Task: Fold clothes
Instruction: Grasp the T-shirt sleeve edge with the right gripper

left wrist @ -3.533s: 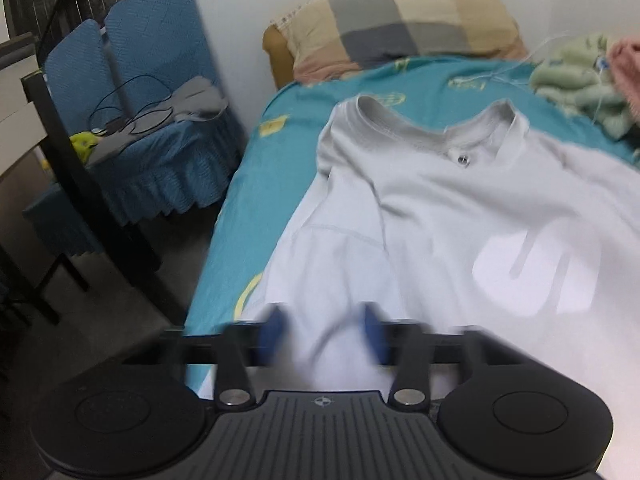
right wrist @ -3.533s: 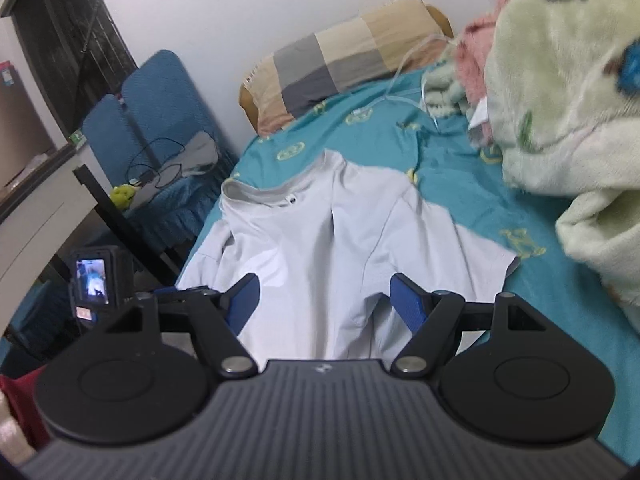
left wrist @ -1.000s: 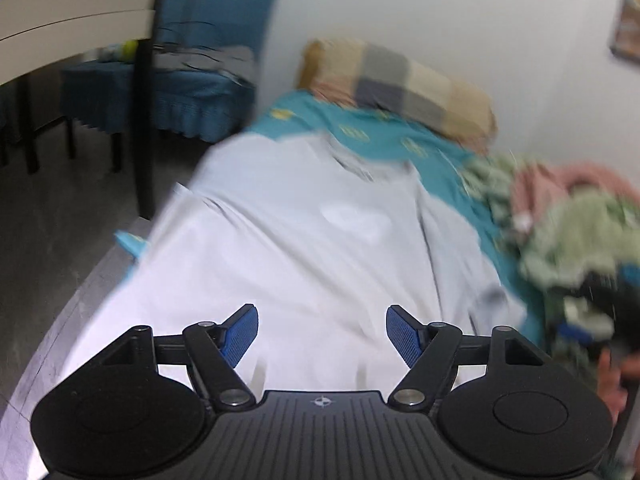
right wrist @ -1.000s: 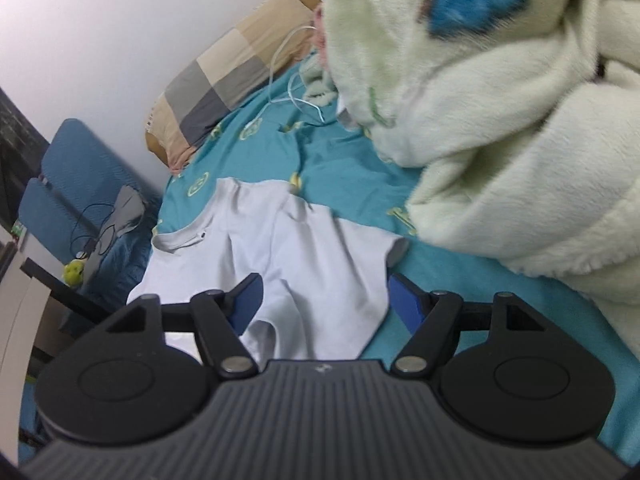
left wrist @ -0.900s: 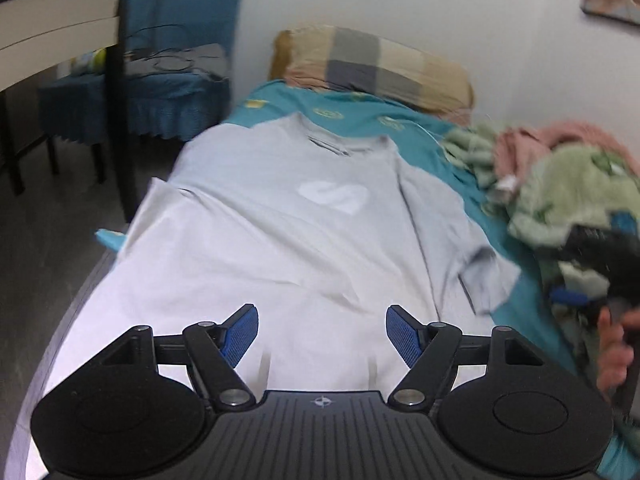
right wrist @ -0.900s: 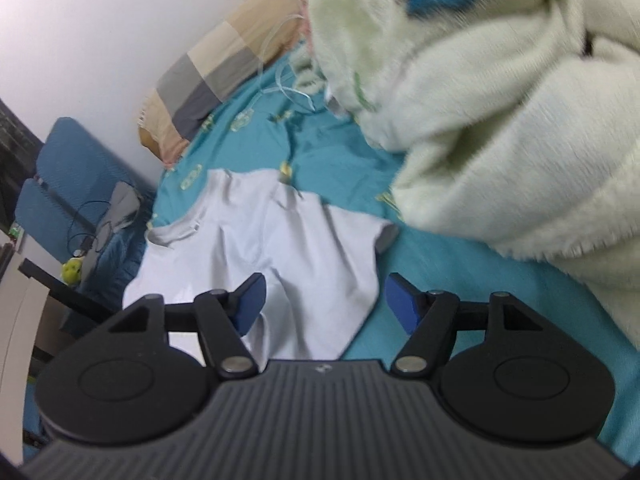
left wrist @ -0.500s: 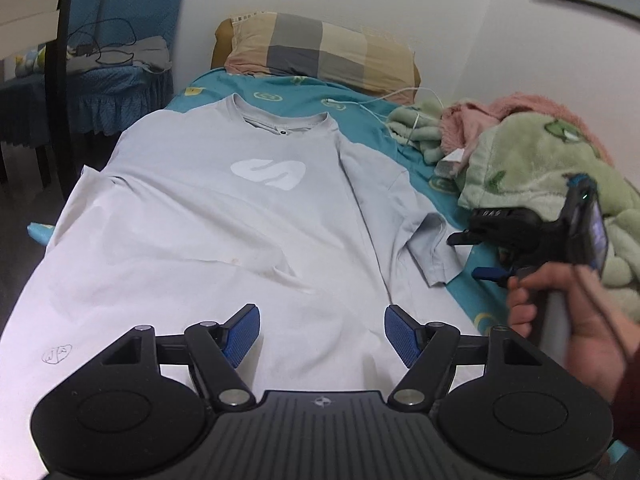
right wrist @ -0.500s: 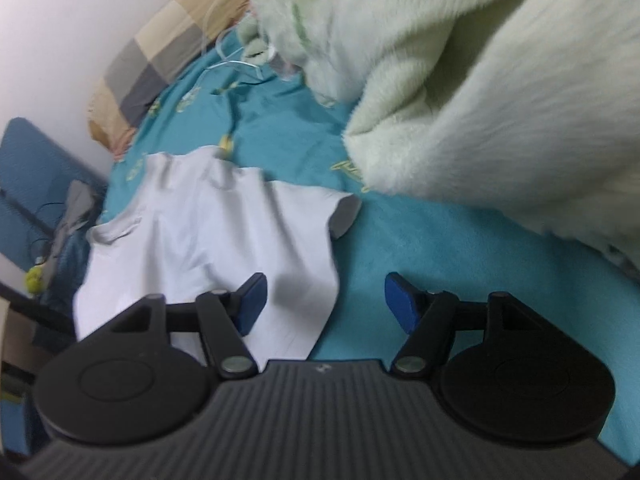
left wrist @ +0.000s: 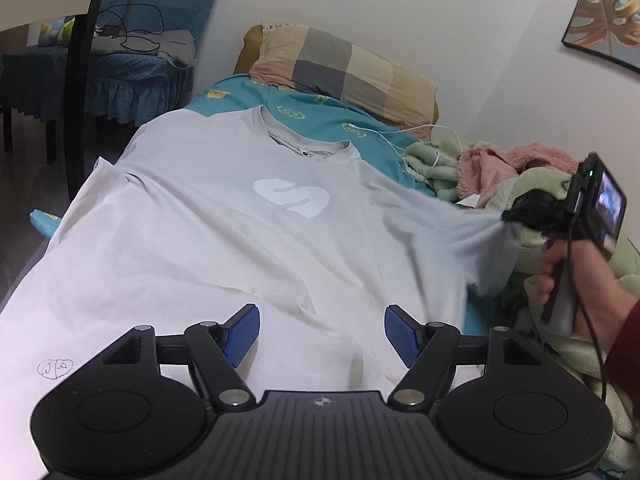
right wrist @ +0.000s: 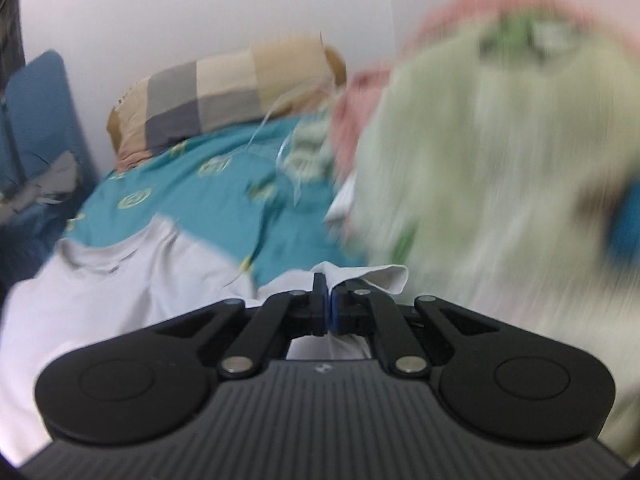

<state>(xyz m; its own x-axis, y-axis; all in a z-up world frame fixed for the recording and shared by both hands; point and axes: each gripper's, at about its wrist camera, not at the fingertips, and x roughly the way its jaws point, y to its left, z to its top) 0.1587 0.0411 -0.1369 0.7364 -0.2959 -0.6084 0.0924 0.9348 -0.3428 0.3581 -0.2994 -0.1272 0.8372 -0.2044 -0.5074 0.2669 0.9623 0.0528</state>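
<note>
A light grey T-shirt (left wrist: 208, 216) with a white chest logo lies front up on the teal bed (left wrist: 320, 116), collar toward the pillow. My left gripper (left wrist: 322, 334) is open and empty, hovering over the shirt's lower part. My right gripper (right wrist: 328, 304) is shut on the shirt's right sleeve (right wrist: 372, 276). In the left wrist view the right gripper (left wrist: 516, 216) holds that sleeve (left wrist: 472, 236) lifted and stretched out toward the right. The shirt also shows in the right wrist view (right wrist: 120, 280), which is blurred.
A checked pillow (left wrist: 344, 68) lies at the head of the bed. A heap of green and pink blankets (left wrist: 480, 164) fills the bed's right side. A white cable (left wrist: 404, 136) runs by the collar. A blue-covered chair (left wrist: 132, 68) and a dark table leg (left wrist: 80, 80) stand at left.
My right gripper has closed on the right sleeve and pulled it up and outward to the right. My left gripper stays open, now viewing the shirt more squarely.
</note>
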